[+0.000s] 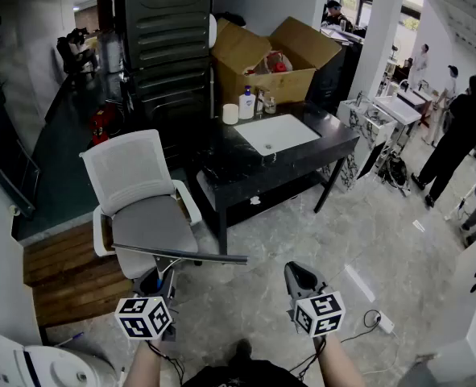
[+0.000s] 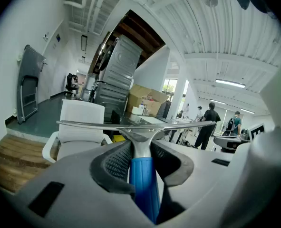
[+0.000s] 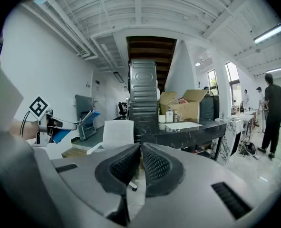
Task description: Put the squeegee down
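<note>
One squeegee (image 1: pixel 181 255) hangs in the air at about 7 o'clock in your head view. Its blue handle is pinched between the pads of your left gripper (image 1: pixel 159 280), and its metal blade lies level and crosswise, drawn in that view across the front edge of the white chair (image 1: pixel 133 176). Your right gripper (image 1: pixel 300 274) sits at 5 o'clock, near the blade's right tip, its fingers pressed together on nothing. Past the chair, toward 1 o'clock, stands the black table (image 1: pixel 229 168) with a white basin (image 1: pixel 276 133), a soap bottle (image 1: pixel 246 103) and an open cardboard box (image 1: pixel 262 87).
</note>
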